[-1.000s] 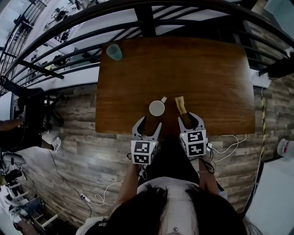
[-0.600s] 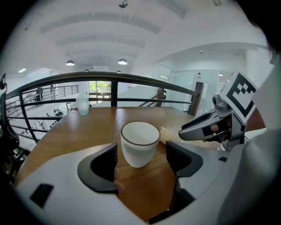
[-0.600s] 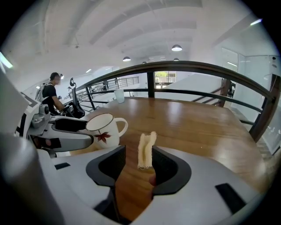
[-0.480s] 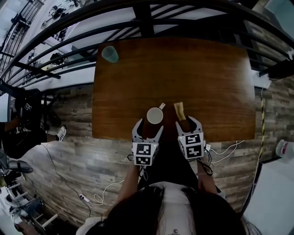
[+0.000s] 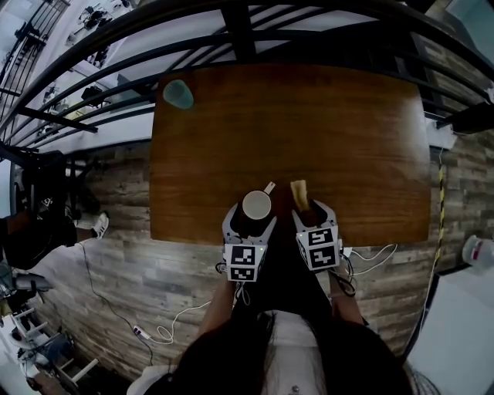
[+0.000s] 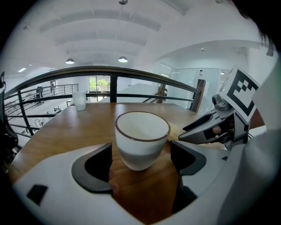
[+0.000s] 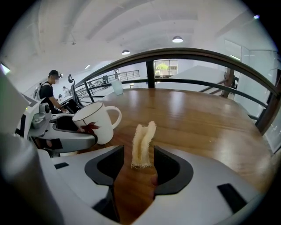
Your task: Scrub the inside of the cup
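Wooden table (image 5: 347, 139), dark railing (image 5: 239, 23) past its far edge. White cup (image 5: 256, 205) stood upright on the table, mouth up, handle on the side away from me and toward my right.

Left gripper (image 5: 251, 224) sat around the cup. Its jaws had just been opening and stood wide, one pad on each side of the cup. Bare wood showed between pad and cup wall on both sides, so no grip.

Pale fibrous scrubber (image 5: 299, 193) lay flat just right of the cup, not touching it. Right gripper (image 5: 313, 217) was also right of the cup. Its jaws had just been opening too and stood spread, with the scrubber's near end between them. I saw a gap at the left pad. The right pad looked clear as well, but the wide lens made that hard to call.

Teal tumbler (image 5: 178, 93) stood well beyond the cup, toward the far left. Person (image 7: 44, 93) stood off past the railing, left of the cup in the right gripper view.
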A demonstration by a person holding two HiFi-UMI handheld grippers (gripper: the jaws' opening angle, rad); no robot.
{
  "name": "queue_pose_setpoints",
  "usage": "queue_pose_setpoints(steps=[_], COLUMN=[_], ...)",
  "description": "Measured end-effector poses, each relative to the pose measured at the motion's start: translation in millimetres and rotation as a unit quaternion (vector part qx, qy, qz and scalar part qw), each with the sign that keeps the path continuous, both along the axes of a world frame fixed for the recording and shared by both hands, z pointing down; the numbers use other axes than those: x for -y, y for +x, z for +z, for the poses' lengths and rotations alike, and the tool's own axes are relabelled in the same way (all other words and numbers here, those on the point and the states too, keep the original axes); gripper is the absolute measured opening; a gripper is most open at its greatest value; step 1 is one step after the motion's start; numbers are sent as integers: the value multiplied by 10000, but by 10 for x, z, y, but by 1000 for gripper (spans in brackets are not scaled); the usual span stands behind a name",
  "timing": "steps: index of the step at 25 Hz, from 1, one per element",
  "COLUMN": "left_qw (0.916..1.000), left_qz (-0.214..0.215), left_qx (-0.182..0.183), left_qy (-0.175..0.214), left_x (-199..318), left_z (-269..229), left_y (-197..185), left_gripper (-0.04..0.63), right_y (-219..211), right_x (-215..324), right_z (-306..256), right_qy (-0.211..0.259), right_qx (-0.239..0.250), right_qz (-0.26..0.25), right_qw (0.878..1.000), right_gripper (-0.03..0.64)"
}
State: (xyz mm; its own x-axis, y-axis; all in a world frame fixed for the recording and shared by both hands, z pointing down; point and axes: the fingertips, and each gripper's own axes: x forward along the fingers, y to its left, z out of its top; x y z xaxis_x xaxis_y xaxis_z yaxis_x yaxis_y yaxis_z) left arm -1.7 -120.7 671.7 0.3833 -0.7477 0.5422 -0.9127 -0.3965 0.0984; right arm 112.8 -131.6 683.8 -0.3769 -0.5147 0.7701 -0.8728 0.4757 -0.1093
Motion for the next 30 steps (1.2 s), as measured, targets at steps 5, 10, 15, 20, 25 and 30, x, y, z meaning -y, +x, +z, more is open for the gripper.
queue_pose_setpoints(steps=[5,10,15,20,25,30], left_qw=[10000,9996,9993,9982,9976,9968], left_qz=[-8,-199,-234,-300,-365,-423], left_qx=[77,146,271,421,472,597], left_qy=[-35,104,119,290,345,329], left_x=[69,150,194,259,357,410], left_z=[98,139,182,192,216,246], left_y=[3,8,30,61,120,127], left_gripper=[416,440,443,443,443,425], right_y=[-26,-23,-46,-68,-31,-24], right_x=[56,87,110,134,190,203], right_z=[98,171,194,202,230,257], right_qy=[-132,-173,-184,-167,-93,19], right_qx=[-1,-4,10,63,0,-171], right_qz=[-44,-137,-215,-236,-257,-283], right_qw=[9999,9998,9996,9996,9996,9995], right_gripper=[216,219,219,219,218,218])
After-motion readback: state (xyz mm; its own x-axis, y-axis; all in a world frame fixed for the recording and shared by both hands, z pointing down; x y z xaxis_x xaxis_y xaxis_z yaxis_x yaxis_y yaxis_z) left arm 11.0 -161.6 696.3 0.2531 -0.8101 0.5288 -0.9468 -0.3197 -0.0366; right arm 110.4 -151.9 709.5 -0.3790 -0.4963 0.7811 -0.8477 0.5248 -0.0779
